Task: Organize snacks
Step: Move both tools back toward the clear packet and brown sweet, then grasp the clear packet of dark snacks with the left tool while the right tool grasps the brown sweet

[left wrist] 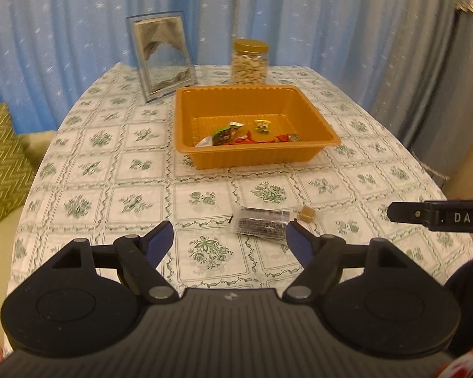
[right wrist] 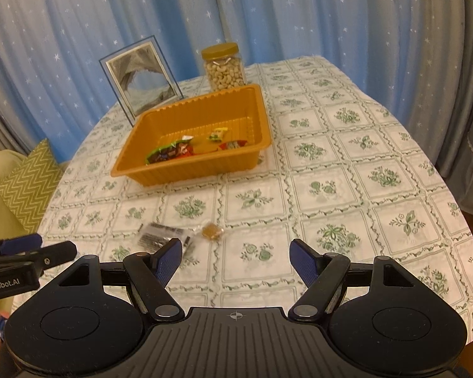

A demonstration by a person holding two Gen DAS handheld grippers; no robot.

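Note:
An orange tray (left wrist: 312, 107) (right wrist: 135, 170) stands mid-table and holds several wrapped snacks (left wrist: 230, 135) (right wrist: 173, 152). A dark clear-wrapped packet (left wrist: 261, 225) (right wrist: 156, 234) and a small brown candy (left wrist: 307, 213) (right wrist: 211, 230) lie on the tablecloth nearer me. My left gripper (left wrist: 230, 242) is open and empty, just short of the packet, which lies by its right finger. My right gripper (right wrist: 235, 260) is open and empty, to the right of the packet and candy. Each gripper's tip shows at the edge of the other's view.
A jar of cashews (left wrist: 250, 61) (right wrist: 224, 67) and a framed sand picture (left wrist: 162, 58) (right wrist: 140, 77) stand behind the tray. Blue curtains hang behind the round table (left wrist: 88, 163). A green cushion (left wrist: 0, 163) lies at the left.

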